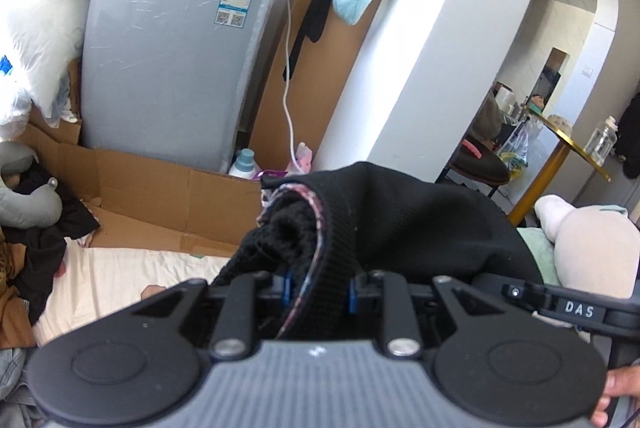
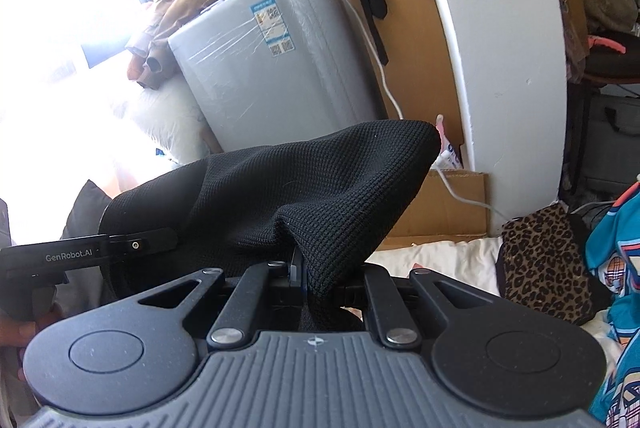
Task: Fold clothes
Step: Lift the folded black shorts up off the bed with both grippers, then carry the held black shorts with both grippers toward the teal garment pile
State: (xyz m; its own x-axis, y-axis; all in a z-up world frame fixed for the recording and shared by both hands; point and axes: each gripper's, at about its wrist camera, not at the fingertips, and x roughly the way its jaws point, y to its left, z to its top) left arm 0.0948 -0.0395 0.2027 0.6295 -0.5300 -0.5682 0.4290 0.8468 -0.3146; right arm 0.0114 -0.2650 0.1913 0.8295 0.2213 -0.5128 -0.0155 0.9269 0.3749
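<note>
Both grippers' fingers (image 1: pixel 352 292) clamped on black knit garment (image 2: pixel 320 180).

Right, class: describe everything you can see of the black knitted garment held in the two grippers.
The black knitted garment is dark ribbed knit, with a pinkish multicoloured edge showing in the left wrist view. It is bunched, not yet folded, and lifted off the cream bedding. The left gripper pinches its trimmed edge; the right gripper clamps another fold, and the cloth humps up between them.

Washing machine (image 1: pixel 168 48) close ahead
</note>
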